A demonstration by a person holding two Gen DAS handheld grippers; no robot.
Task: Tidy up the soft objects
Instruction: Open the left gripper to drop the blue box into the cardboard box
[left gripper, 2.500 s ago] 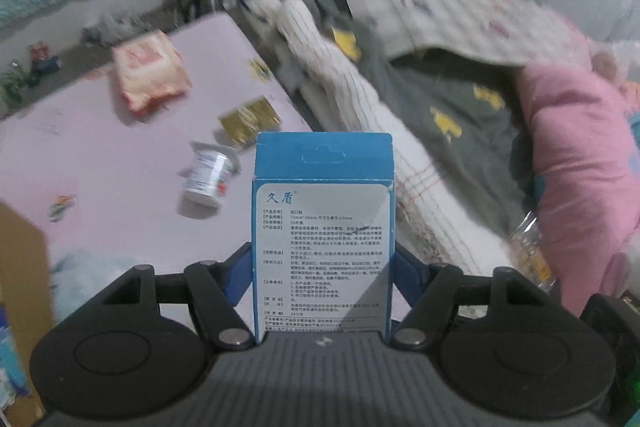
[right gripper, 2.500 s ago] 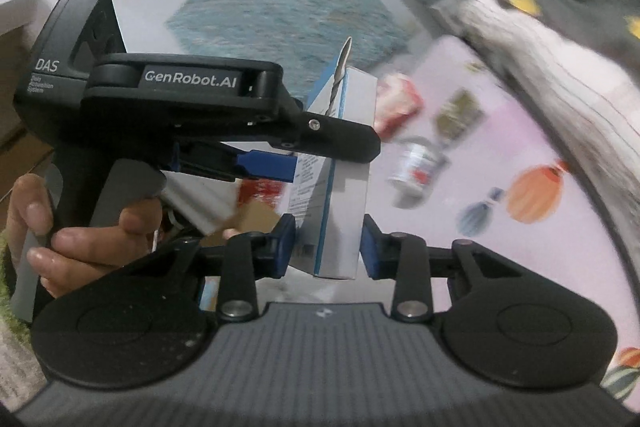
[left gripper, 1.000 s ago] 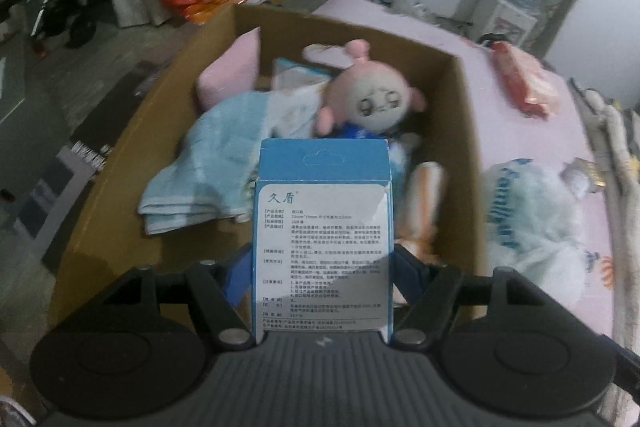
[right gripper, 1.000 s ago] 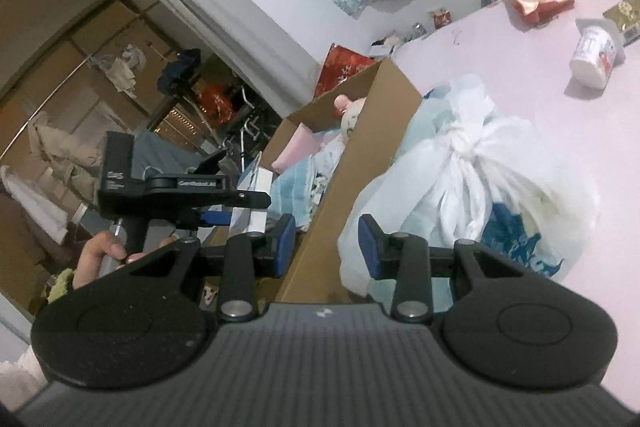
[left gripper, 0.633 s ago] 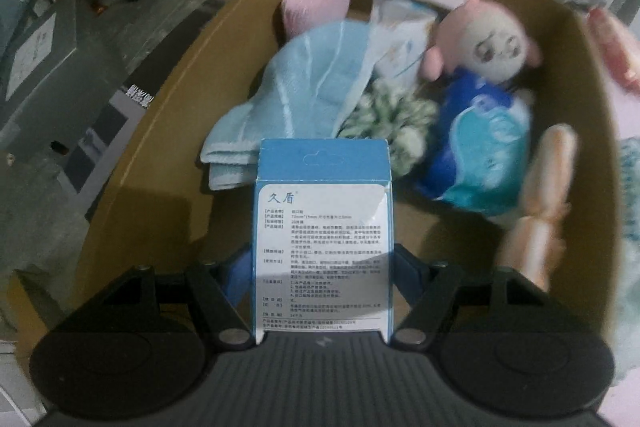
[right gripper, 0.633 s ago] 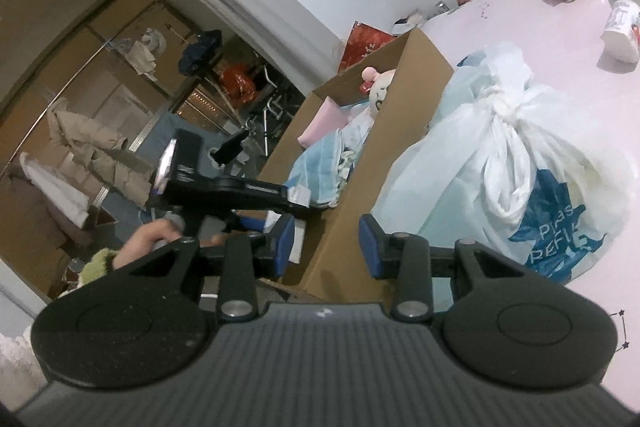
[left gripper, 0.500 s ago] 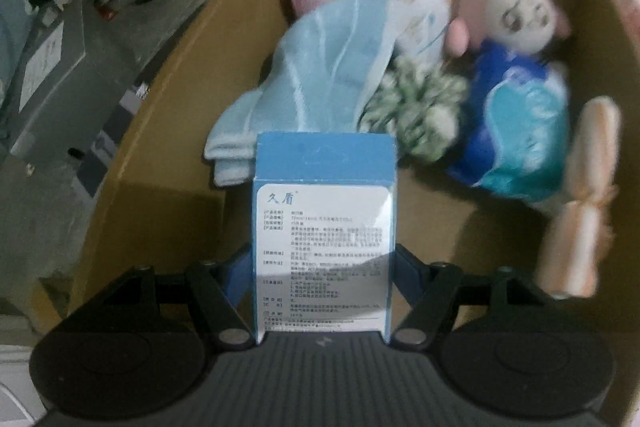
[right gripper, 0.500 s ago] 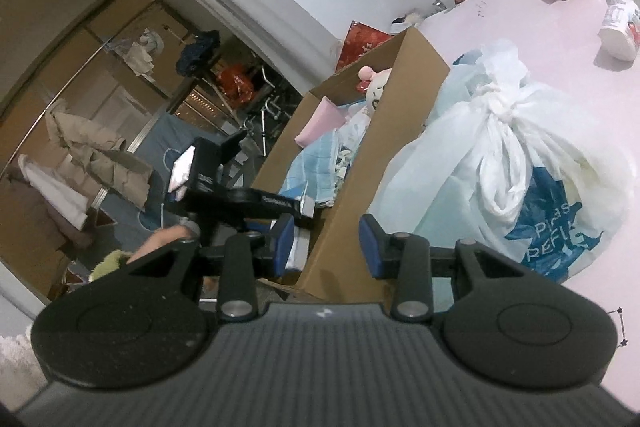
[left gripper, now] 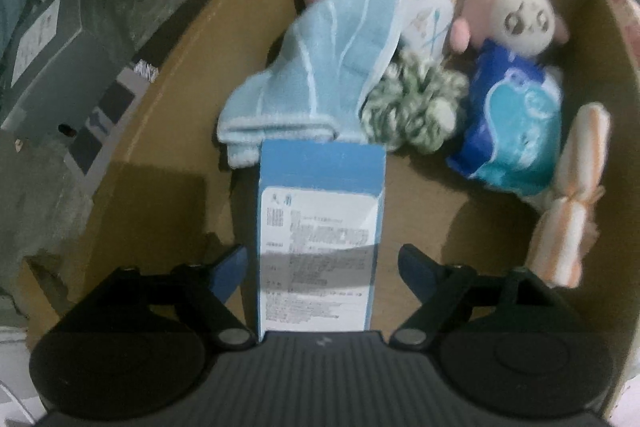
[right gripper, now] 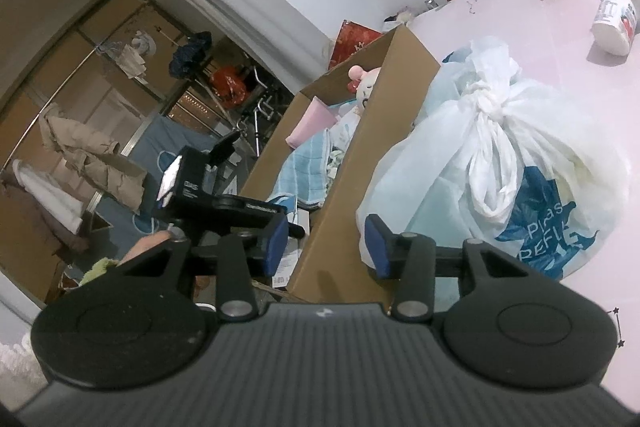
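Our left claw point(left gripper: 322, 269) points down into the cardboard box point(left gripper: 160, 147), its jaws just widened, and the blue-and-white carton point(left gripper: 320, 227) stands between them with gaps on both sides. Ahead of it lie a blue towel point(left gripper: 316, 83), a plush doll point(left gripper: 516, 67) and a striped roll point(left gripper: 576, 195). Our right claw point(right gripper: 326, 243) is parted and empty, its jaws just widened too, the box wall and a tied white bag point(right gripper: 500, 163) just ahead.
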